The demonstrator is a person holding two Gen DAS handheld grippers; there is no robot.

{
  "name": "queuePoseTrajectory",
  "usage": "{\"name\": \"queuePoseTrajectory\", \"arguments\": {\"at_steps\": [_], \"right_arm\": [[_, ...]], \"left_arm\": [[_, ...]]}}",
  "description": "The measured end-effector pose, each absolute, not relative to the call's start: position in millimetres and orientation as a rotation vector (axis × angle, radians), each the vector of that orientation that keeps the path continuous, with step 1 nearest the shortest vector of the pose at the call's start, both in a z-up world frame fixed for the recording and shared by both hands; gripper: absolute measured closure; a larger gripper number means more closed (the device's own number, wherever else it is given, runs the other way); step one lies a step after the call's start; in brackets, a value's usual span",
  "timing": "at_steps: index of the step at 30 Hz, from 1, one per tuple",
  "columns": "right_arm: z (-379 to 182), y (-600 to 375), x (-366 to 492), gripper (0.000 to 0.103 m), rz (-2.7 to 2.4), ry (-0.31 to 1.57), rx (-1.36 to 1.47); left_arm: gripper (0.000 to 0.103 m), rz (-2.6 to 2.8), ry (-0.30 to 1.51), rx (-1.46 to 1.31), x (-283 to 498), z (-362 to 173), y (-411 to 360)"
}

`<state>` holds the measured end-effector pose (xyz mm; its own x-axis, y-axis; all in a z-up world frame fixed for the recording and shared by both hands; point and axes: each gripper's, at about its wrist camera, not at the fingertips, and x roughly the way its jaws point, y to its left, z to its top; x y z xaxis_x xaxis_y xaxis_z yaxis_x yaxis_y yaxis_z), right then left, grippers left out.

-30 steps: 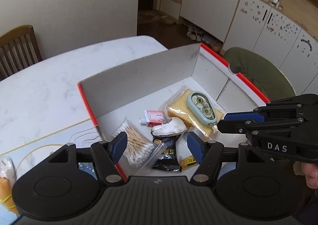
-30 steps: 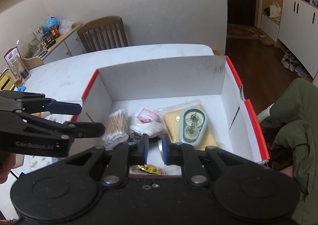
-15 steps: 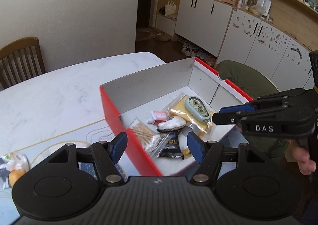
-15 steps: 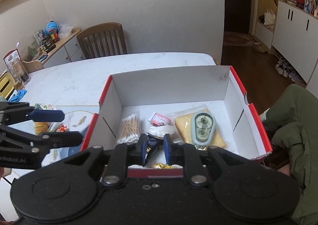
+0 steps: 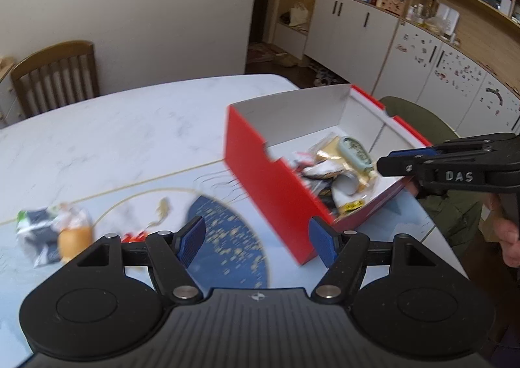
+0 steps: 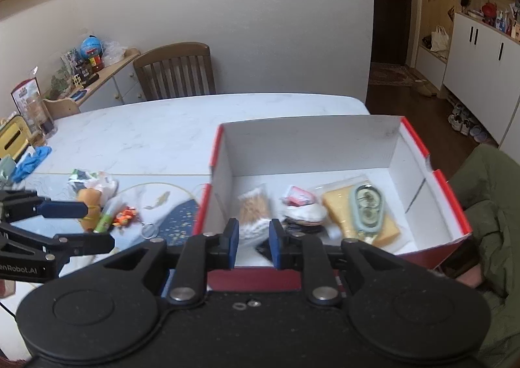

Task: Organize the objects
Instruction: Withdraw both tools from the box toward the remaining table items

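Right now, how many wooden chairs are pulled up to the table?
1. A single wooden chair stands at the far side of the table, against the wall. The near edges of the table lie outside both views, so others could be hidden.

Both grippers angled down, empty: left gripper (image 5: 256,239) fingers opening wide, right gripper (image 6: 253,243) fingers opening, narrow gap.
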<state>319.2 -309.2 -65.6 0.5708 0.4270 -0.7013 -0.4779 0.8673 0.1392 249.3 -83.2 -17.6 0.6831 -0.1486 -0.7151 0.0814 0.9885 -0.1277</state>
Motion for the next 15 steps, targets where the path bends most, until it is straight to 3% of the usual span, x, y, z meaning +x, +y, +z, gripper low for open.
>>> {"name": "queuePoseTrajectory", "arguments": {"at_steps": [4,9,15], "right_arm": [[-65,-293,310,0.078,0.534,0.808,-0.049],[-63,-271,293,0.036,0.558,0.783,-0.042],[-66,-236,275,0.021,0.597,0.786,-0.072]], "left_arm": [[0.033,-0.107,0.812,-0.106,232,-22,-59],[0.023,-0.073,0.815,-0.143,212,-25,-23],[0.019,-0.028,0.826,-0.172,198,-34,17]]}}
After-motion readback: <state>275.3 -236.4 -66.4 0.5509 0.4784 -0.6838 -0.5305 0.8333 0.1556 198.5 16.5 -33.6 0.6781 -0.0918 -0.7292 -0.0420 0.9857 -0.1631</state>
